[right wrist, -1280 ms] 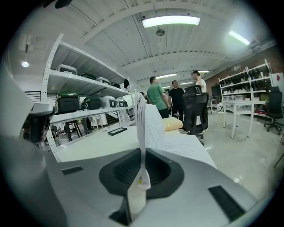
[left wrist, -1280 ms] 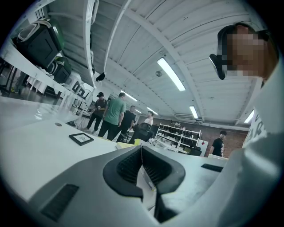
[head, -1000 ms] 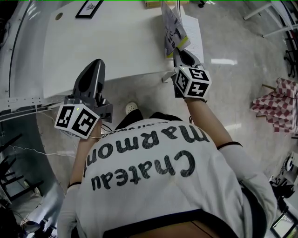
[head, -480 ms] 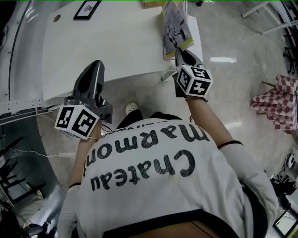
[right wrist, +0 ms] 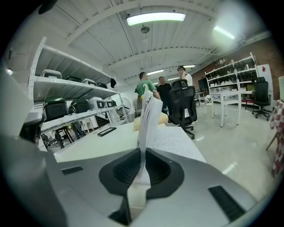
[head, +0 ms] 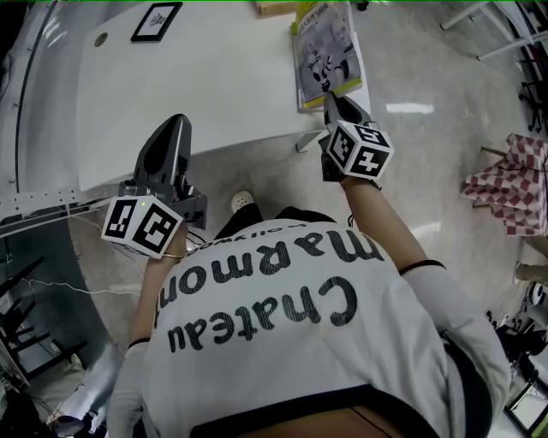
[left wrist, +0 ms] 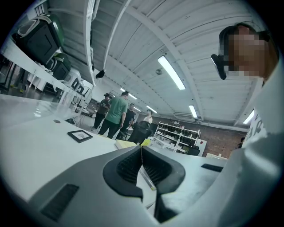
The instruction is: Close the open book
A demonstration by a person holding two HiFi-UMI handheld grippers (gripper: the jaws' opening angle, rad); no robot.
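Observation:
The book point(head: 325, 56) lies at the white table's point(head: 214, 77) far right corner. Its illustrated cover leans low over the written page, and a strip of that page shows along the right side. My right gripper point(head: 334, 101) is shut on the cover's near edge. In the right gripper view the cover point(right wrist: 148, 115) rises thin between the closed jaws of the right gripper point(right wrist: 143, 166), with the handwritten page point(right wrist: 175, 144) lying to its right. My left gripper point(head: 171, 137) hangs shut and holds nothing by the table's front edge; in its own view the left gripper point(left wrist: 142, 164) has its pads together.
A black framed picture point(head: 156, 20) lies at the table's far left, also seen as a small frame point(left wrist: 80, 135). A yellowish block point(head: 274, 7) sits behind the book. A checkered cloth point(head: 509, 188) lies on the floor at right. People point(right wrist: 153, 88) and an office chair point(right wrist: 183, 106) stand beyond the table.
The cover has swung from nearly upright down to the right over the white page, its illustrated face now showing. The right gripper shifted slightly with it. The left gripper kept still.

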